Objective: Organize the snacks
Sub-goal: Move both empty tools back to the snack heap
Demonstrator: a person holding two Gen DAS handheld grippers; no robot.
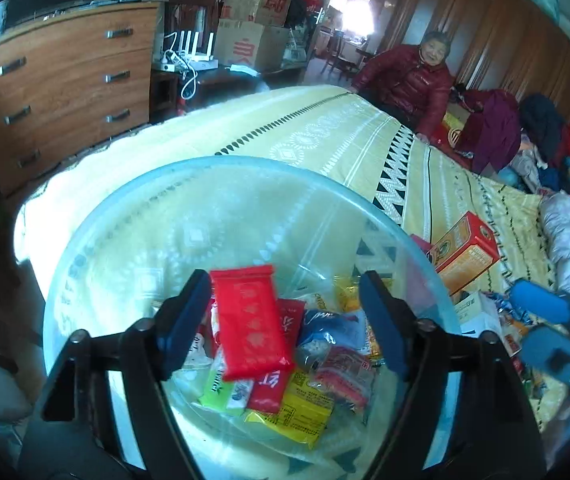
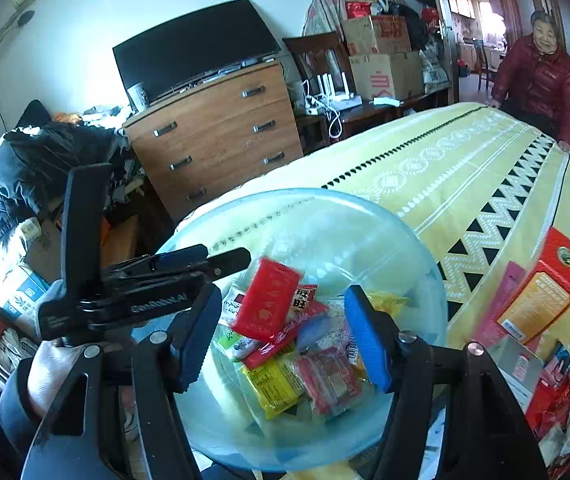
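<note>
Loosely, red packet [image 1: 251, 320] lies between spread left fingers [image 1: 183, 320], untouched.

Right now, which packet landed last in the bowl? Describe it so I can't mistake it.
On the yellow patterned bedspread sits a clear plastic bowl of snack packets. The topmost one is the plain red packet, lying tilted across the pile. Unlike the other red packets below it, it carries no bold lettering, only a faint pattern, and nothing overlaps it.
</note>
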